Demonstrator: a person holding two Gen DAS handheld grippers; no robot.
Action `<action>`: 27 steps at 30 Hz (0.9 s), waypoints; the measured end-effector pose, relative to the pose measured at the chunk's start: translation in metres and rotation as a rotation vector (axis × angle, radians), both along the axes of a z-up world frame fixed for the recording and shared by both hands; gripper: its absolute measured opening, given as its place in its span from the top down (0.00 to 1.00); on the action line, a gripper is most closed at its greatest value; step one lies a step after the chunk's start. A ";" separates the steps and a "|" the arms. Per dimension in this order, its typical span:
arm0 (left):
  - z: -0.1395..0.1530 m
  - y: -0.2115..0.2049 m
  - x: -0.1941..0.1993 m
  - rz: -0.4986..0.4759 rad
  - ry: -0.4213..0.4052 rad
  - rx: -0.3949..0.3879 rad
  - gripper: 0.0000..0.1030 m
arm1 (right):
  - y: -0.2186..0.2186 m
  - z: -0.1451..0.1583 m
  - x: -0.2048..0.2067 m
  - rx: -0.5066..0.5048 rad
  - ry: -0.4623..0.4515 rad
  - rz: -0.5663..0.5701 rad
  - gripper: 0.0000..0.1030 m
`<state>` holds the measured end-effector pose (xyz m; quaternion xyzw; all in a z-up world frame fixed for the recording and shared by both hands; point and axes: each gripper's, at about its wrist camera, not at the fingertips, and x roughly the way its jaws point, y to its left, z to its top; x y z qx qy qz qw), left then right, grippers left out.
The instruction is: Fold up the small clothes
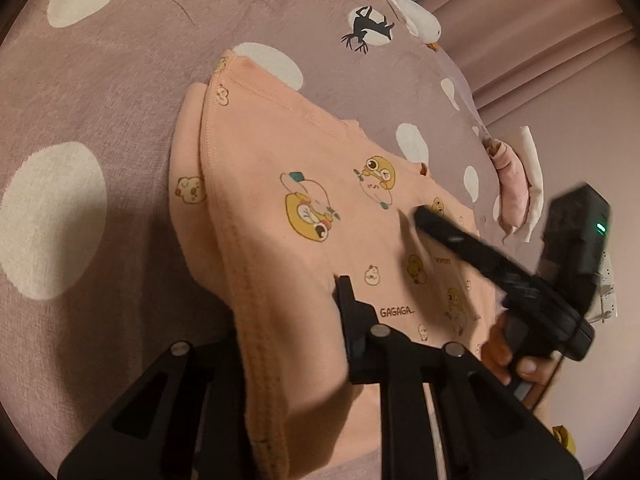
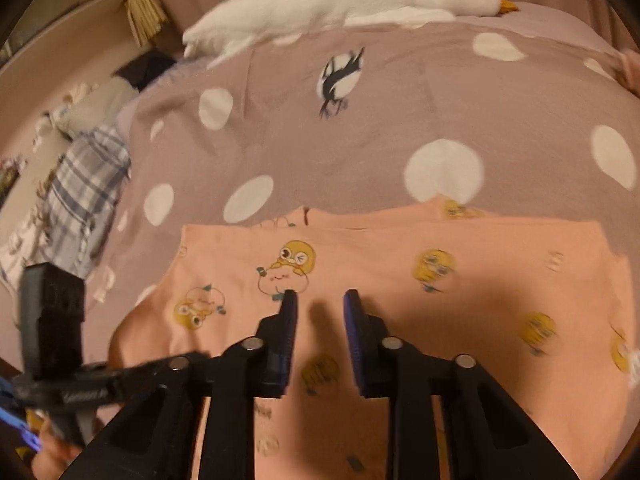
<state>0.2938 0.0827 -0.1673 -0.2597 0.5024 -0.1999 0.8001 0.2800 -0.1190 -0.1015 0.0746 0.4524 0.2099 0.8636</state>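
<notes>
Peach duck-print garment (image 1: 304,216) draped over left tongs (image 1: 304,320), spotted mauve bedcover (image 1: 120,100) beneath

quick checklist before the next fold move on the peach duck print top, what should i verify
1. Left gripper has the garment: ok. A raised fold of the peach top drapes over its fingers, which are nearly together on the cloth.
2. Right gripper has cloth: not ok. Its fingers stand apart above the top with nothing between them.
3. Far part of the top lies flat on the spotted blanket: ok.
4. Layers aligned: cannot tell. A second peach layer peeks out along one edge in the left wrist view.
5. Fold path clear: ok. The goose plush and the folded pink pile lie well away from the top.
</notes>
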 end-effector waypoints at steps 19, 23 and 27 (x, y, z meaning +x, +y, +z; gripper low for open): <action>0.007 -0.006 0.001 0.023 0.025 0.067 0.83 | 0.012 -0.010 -0.142 -0.231 -0.019 0.208 0.89; 0.031 -0.015 -0.004 0.024 -0.008 0.115 0.84 | -0.008 0.000 -0.142 -0.057 0.037 0.178 0.89; 0.064 -0.039 -0.007 -0.016 -0.070 0.170 0.84 | -0.046 0.019 -0.134 0.085 -0.010 0.060 0.89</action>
